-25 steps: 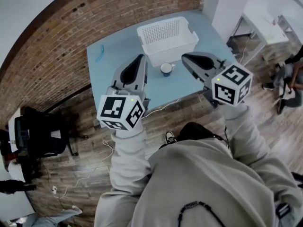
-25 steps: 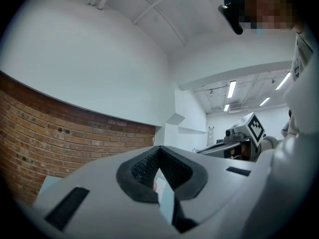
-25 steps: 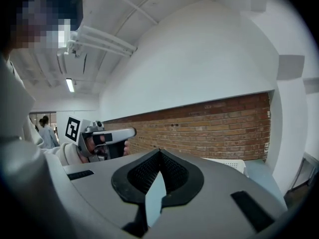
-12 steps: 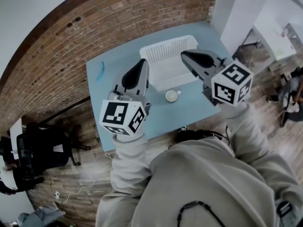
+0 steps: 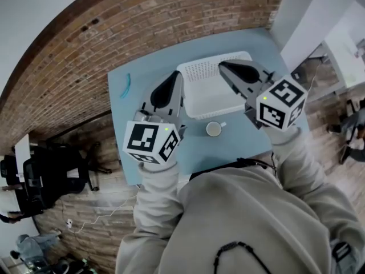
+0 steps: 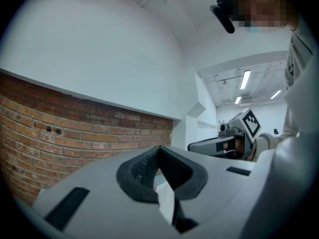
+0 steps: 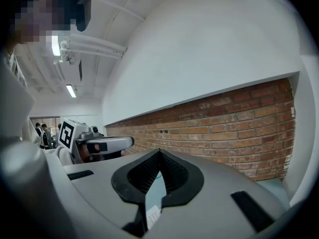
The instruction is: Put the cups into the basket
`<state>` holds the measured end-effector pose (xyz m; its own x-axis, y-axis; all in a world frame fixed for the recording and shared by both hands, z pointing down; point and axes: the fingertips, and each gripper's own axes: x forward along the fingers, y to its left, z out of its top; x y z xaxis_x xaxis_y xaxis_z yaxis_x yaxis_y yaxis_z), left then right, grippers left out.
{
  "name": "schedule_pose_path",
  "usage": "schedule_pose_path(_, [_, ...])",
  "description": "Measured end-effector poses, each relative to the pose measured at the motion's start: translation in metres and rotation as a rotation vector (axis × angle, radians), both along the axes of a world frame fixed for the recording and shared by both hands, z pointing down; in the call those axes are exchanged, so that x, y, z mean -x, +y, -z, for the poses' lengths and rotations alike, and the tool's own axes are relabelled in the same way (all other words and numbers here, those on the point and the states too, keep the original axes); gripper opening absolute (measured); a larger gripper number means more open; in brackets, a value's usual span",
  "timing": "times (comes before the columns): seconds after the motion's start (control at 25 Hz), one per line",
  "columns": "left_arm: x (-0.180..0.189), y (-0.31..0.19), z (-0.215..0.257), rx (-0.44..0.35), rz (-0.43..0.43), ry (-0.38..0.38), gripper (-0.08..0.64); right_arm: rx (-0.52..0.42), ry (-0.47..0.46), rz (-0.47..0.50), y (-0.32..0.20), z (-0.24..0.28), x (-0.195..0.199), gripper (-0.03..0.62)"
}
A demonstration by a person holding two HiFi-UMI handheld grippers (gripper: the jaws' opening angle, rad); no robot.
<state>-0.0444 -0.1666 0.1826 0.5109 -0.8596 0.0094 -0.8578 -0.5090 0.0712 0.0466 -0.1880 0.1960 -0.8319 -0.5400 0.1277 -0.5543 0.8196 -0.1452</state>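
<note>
A white cup (image 5: pixel 214 129) stands upright on the light blue table (image 5: pixel 154 76), just in front of the white mesh basket (image 5: pixel 212 90). Both grippers are held level above the table, and neither holds anything. My left gripper (image 5: pixel 178 73) hangs over the basket's left edge with its jaws shut. A strip of white mesh (image 6: pixel 166 199) shows below its tips (image 6: pixel 159 148). My right gripper (image 5: pixel 222 65) is shut as well and reaches over the basket's far right part. In its own view its tips (image 7: pixel 159 151) meet. The cup lies between and below the two grippers.
A small blue object (image 5: pixel 125 86) lies near the table's far left corner. A brick wall (image 5: pixel 85 44) runs behind the table. Black office chairs (image 5: pixel 40 173) stand on the wooden floor to the left, with a white cable (image 5: pixel 108 216) beside them. White desks (image 5: pixel 348 50) are at the right.
Both grippers and the head have moved forward toward the table. The basket and cup now sit closer beneath the grippers. Both pairs of jaws stayed shut.
</note>
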Motion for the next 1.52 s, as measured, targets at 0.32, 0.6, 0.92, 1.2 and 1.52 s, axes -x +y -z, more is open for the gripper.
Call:
schedule_pose_path(0.32, [0.009,-0.026,0.001,0.007,-0.018,0.029,-0.005,0.009,0.017,-0.023,-0.021,-0.002,0.010,0.008])
schedule_pose_path(0.6, [0.008,-0.027,0.005,0.002,-0.035,0.032,-0.005,0.011,0.022,-0.031,-0.019,0.000,0.009,0.008])
schedule_pose_path(0.92, [0.010,-0.021,-0.047,0.107,-0.023,0.043,-0.005,0.064,0.062,-0.011,-0.011,-0.034,0.011,0.008])
schedule_pose_path(1.2, [0.004,-0.007,-0.111,0.226,-0.036,0.052,-0.005,0.139,0.137,0.038,0.004,-0.089,0.025,0.008])
schedule_pose_path(1.52, [-0.001,0.018,-0.192,0.377,-0.020,0.087,-0.005,0.249,0.226,0.082,0.034,-0.171,0.032,0.009])
